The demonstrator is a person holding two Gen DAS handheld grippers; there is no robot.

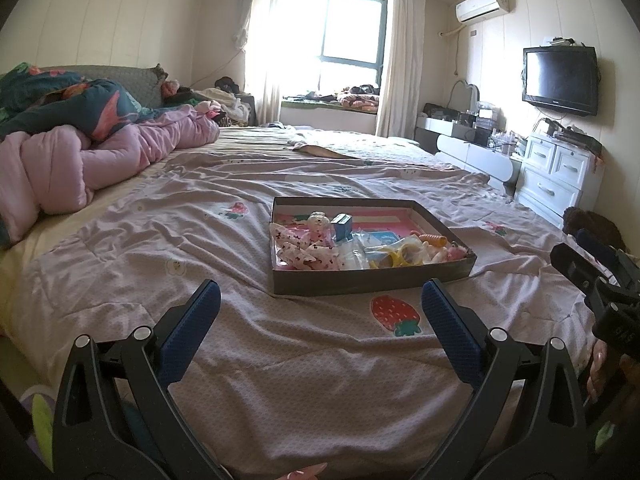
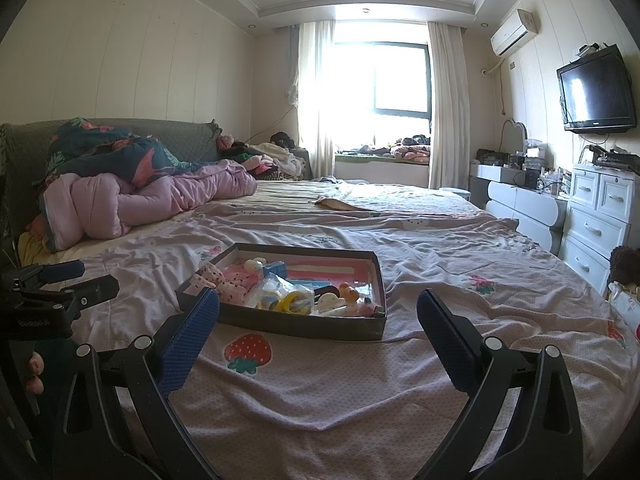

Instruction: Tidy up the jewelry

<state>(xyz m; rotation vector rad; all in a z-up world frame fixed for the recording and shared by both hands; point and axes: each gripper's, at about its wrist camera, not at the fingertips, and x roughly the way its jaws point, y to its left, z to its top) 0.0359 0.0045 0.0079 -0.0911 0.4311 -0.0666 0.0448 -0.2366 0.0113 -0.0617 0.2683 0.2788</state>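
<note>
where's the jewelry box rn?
The box sits on the bedspread, ahead of both open grippers: centre-right in the left wrist view, centre-left in the right, just beyond the strawberry print.

A wide bed (image 2: pixel 400 380) under a pale pink sheet with strawberry prints fills the room. A pink quilt (image 2: pixel 140 204) is heaped at its left edge against a grey headboard (image 2: pixel 188 140). Sunlight floods through the far window (image 2: pixel 400 80) between cream curtains (image 2: pixel 446 104). On the right wall hang an air conditioner (image 2: pixel 516 32) and a dark television (image 2: pixel 596 92) above white drawers (image 2: pixel 596 208); the clutter on the dresser (image 1: pixel 472 148) is perhaps cosmetics.
</note>
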